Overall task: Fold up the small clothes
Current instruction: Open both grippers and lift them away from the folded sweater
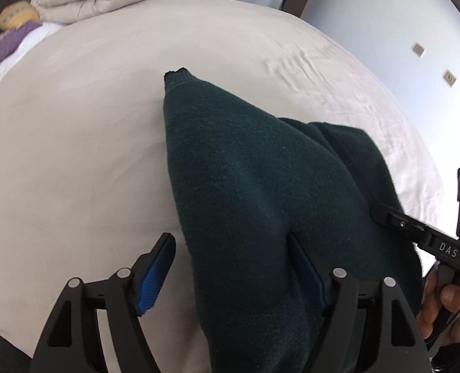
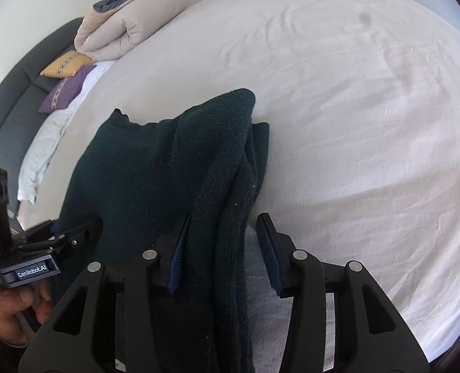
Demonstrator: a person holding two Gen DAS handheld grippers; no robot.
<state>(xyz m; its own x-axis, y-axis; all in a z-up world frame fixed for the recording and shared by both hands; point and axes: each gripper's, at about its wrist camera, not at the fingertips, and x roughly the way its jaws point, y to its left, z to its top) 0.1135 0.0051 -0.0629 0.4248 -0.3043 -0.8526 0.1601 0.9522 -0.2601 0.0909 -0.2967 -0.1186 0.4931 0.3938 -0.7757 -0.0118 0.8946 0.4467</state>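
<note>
Both pairs of fingers stand spread, with the dark green sweater (image 1: pixel 254 192) running up between them. Your left gripper (image 1: pixel 233 267) has its blue-padded fingers (image 1: pixel 153 276) wide apart: the knit fills the gap, covers the right-hand finger and leaves bare sheet beside the left-hand one, so nothing is pinched. Your right gripper (image 2: pixel 222 248) is likewise parted; a folded edge of the sweater (image 2: pixel 167 168) lies against its left pad, and pale sheet shows between the cloth and the right pad. Ahead of the fingers the garment lies folded on the white bed sheet (image 2: pixel 354 124), its far corner pointing away from you. In the left view, your right gripper's finger (image 1: pixel 385 214) rests on the knit to the right of your left fingers. Far beyond the fingers, to the left, sit a rolled beige duvet (image 2: pixel 121 31), a yellow cushion (image 2: pixel 66 63) and a purple cushion (image 2: pixel 65 91).
</note>
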